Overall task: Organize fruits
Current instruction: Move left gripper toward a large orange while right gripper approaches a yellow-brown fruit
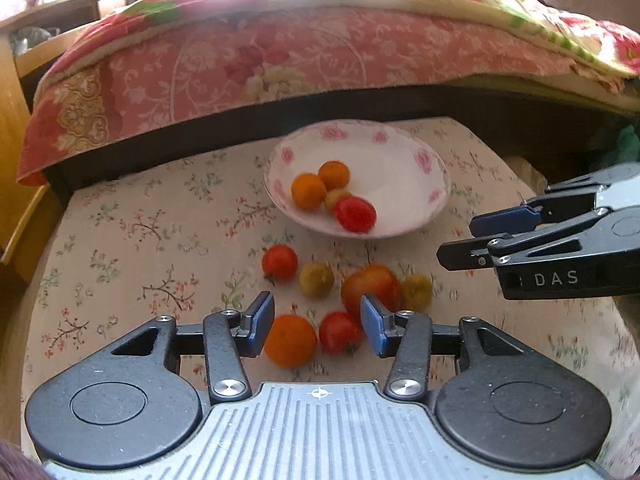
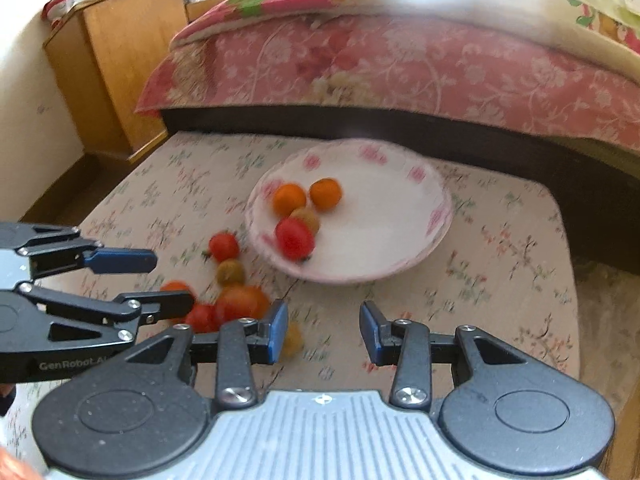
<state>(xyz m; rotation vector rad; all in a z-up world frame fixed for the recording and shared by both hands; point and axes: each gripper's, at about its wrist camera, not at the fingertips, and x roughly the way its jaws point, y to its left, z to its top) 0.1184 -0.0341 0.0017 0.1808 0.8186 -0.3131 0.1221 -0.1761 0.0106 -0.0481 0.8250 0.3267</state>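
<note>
Scalloped porcelain bowl [image 1: 424, 160]: four round fruits, bench's far edge | floral cloth: six loose | left gripper [image 1: 318, 322], right gripper [image 2: 324, 330]: jaws wide, empty

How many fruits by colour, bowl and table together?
Orange: 3, two in the bowl, one on the table by the left gripper
Red: 4
Yellow-green: 3
Total: 10, with 4 in the bowl and 6 on the table
</note>
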